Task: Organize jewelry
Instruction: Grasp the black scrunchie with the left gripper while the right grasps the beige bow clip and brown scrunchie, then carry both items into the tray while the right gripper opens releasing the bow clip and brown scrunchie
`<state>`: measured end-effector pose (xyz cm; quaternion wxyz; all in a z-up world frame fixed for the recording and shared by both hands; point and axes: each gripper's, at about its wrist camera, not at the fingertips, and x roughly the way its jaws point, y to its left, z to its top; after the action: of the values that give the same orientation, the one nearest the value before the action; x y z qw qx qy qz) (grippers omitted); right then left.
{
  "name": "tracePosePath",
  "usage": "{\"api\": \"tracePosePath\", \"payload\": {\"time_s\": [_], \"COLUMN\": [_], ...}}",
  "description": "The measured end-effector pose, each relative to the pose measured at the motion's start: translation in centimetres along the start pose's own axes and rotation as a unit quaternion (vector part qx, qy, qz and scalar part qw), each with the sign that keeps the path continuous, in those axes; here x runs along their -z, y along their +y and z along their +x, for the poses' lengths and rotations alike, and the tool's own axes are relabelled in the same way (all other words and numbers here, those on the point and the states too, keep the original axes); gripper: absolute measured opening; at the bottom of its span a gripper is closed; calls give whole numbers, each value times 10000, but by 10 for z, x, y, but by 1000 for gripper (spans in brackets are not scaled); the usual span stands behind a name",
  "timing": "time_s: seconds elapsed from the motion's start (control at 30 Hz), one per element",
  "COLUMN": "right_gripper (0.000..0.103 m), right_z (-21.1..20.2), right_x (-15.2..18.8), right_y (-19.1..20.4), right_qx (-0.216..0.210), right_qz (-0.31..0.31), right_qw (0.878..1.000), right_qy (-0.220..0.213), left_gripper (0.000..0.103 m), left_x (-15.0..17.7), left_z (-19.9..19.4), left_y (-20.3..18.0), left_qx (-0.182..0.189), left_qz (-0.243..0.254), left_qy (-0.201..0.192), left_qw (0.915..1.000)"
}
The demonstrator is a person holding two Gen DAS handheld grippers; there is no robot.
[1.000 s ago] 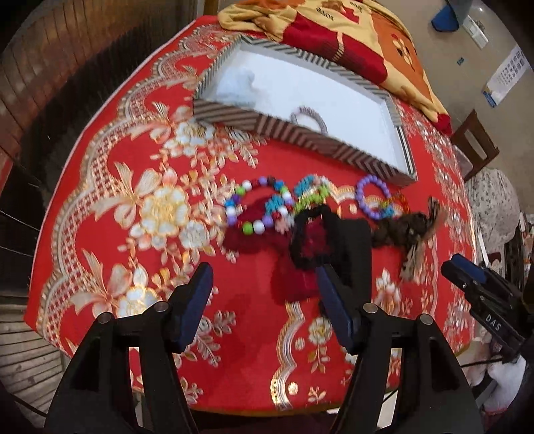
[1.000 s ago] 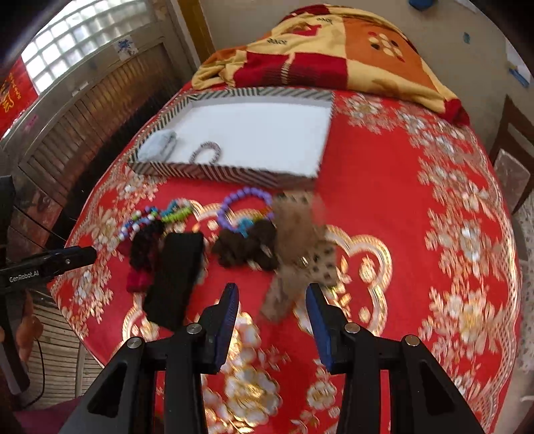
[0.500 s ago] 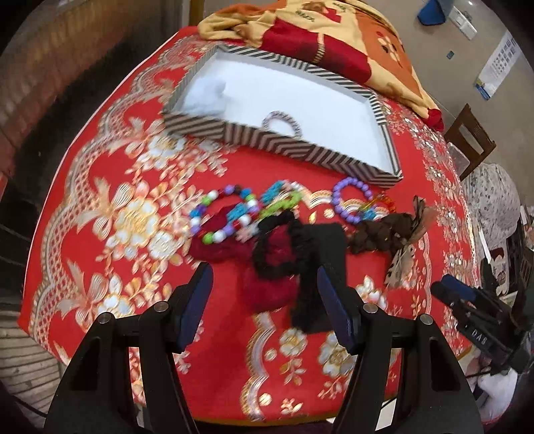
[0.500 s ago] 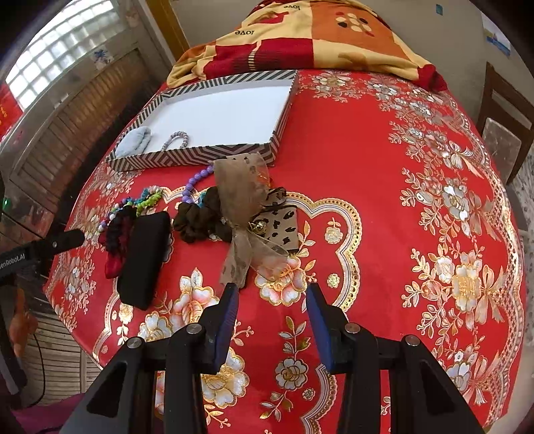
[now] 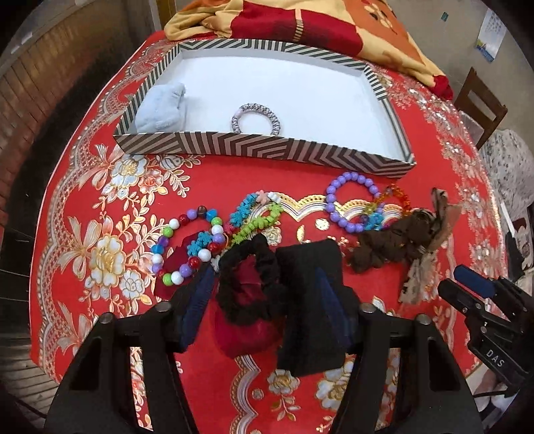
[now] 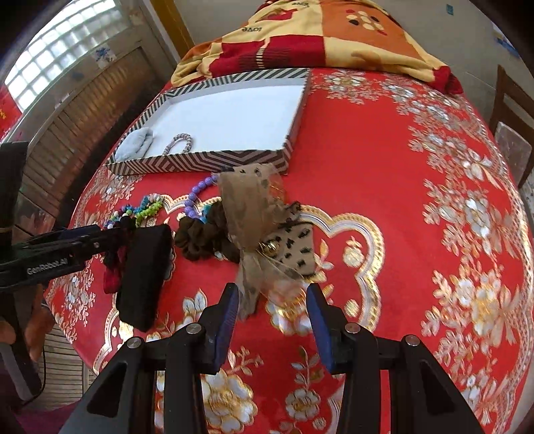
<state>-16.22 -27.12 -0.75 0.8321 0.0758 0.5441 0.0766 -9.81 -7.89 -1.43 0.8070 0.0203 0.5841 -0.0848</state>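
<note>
A striped tray [image 5: 263, 147] [image 6: 200, 162] with a white floor holds a silver bracelet [image 5: 256, 117] [image 6: 180, 142] and a pale blue cloth [image 5: 162, 108]. In front of it lie bead bracelets [image 5: 190, 243], a purple bead bracelet [image 5: 350, 207], a black scrunchie [image 5: 248, 277], a dark red scrunchie [image 5: 247, 330], a black box [image 5: 310, 307] [image 6: 143, 270], a brown scrunchie [image 5: 387, 247] [image 6: 207, 237] and a leopard bow [image 6: 267, 233]. My left gripper [image 5: 263, 307] is open, its fingers either side of the black scrunchie. My right gripper [image 6: 272, 317] is open just before the bow.
A red floral cloth [image 6: 417, 233] covers the round table. A folded yellow and red blanket [image 5: 317, 23] [image 6: 317, 36] lies behind the tray. A wooden chair [image 5: 480, 103] stands at the right. The table edge drops off close below both grippers.
My left gripper has moved forward over the black scrunchie and box. My right gripper has moved forward and lower toward the bow. Both stay open.
</note>
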Motion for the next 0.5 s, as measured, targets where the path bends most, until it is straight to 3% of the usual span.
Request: {"api": "tracePosePath", "payload": {"time_s": [0.07,0.17,0.4,0.47,0.5], "right_gripper": [41,53,52,34,33], "right_z": [6,18,41,47,47], "right_x": [-6,-17,-29,-30,-29], "right_y": [2,4,-1,-3,-2], "right_qx": [-32,-84,-332,-428,-433], "right_qz": [-89,-137,177,252,235], "right_qw": [10000,9999,9991,9987,9987], "right_qy": [-14,-25,-207,-119,-119], "left_gripper": [34,20,10,8,8], "left_x": [-2,-3,-3,-2,-2], "left_z": [5,10,5,3,1], "left_y": [2,7,21,25,26], "left_qx": [30,171,565,640,675], "left_qz": [-30,-59,-150,-173,-191], "left_qy": [91,188,172,199,204], "left_qw": [9999,9997,9981,9976,9973]}}
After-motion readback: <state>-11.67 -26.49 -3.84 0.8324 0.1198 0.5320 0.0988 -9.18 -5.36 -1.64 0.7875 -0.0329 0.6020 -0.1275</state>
